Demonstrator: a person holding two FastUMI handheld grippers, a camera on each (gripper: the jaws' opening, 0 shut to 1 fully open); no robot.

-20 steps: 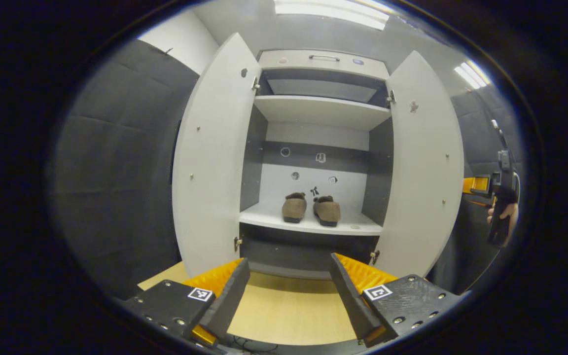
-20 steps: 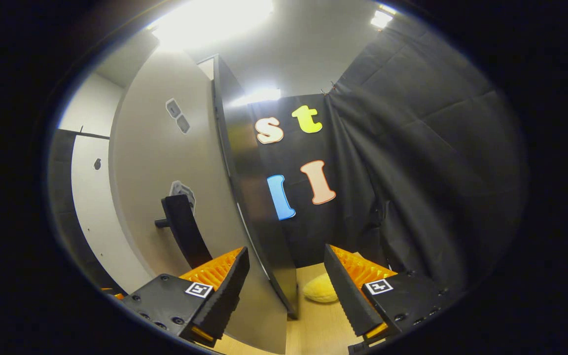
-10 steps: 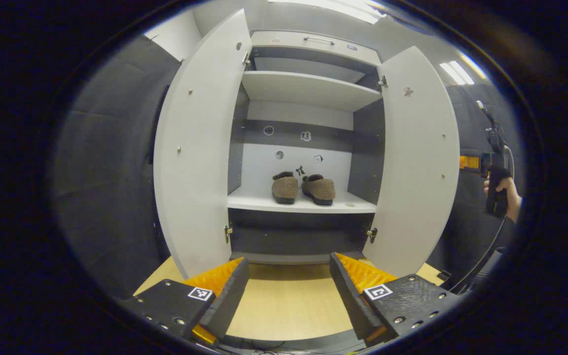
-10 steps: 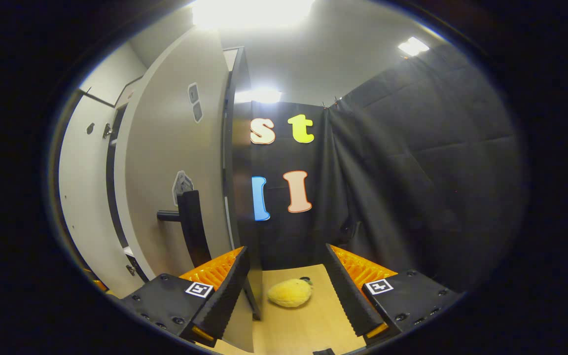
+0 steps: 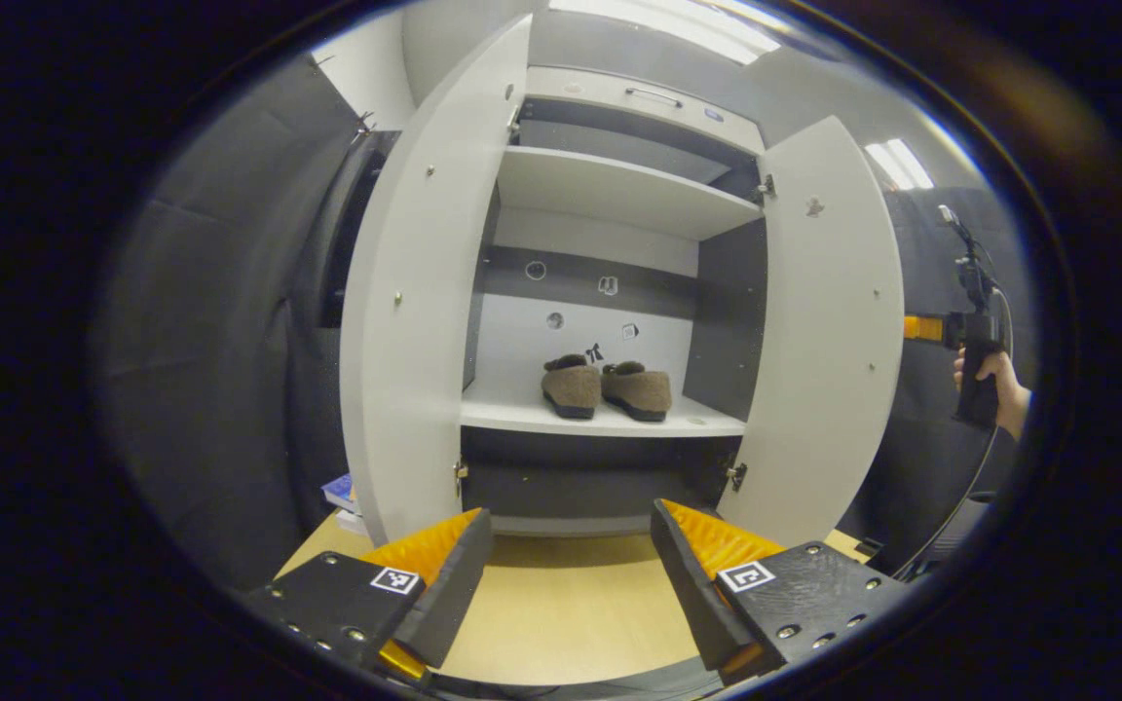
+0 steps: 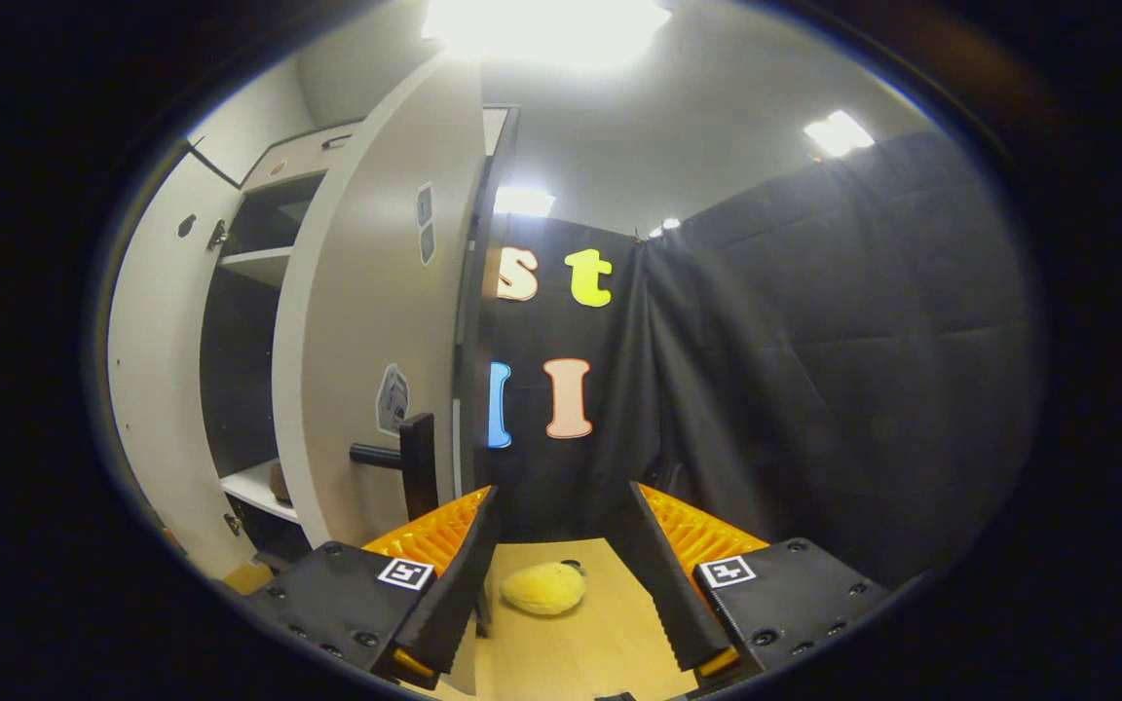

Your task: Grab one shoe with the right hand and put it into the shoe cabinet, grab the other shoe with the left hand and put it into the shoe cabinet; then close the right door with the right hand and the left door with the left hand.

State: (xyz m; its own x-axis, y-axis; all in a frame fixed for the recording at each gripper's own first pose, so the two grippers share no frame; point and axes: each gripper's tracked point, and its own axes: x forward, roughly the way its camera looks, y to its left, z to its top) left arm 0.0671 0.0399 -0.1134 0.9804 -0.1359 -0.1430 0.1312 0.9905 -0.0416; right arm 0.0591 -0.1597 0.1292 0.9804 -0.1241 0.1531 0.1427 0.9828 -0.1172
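Black padded cloth walls close the booth around a pale wooden tabletop (image 5: 561,604), and on it stands the tall white shoe cabinet (image 5: 610,195) with dark inner sides. We see both shoes already inside: the two brown fuzzy slippers (image 5: 606,387) sit side by side on the lower white shelf (image 5: 522,414), touching or nearly so, toes to the far wall. So we judge the first half of the task as done.

What is left is the doors. The white left door (image 5: 405,321) and the white right door (image 5: 829,331) both stand wide open.

Our left hand-held gripper (image 5: 566,584) hangs in front of the cabinet, well apart from it, with its fingers spread wide and nothing between them. Our right hand-held gripper (image 6: 561,584) is also spread wide and empty; it is on the outer side of the right door (image 6: 366,331), near the black bar handle (image 6: 410,462) but not touching it. In the left gripper view we see this gripper (image 5: 970,341) held to the right of the door.

A small yellow plush thing (image 6: 543,588) lies on the tabletop between the right fingers, farther off.

We judge the next step is to push the right door shut, then the left one.
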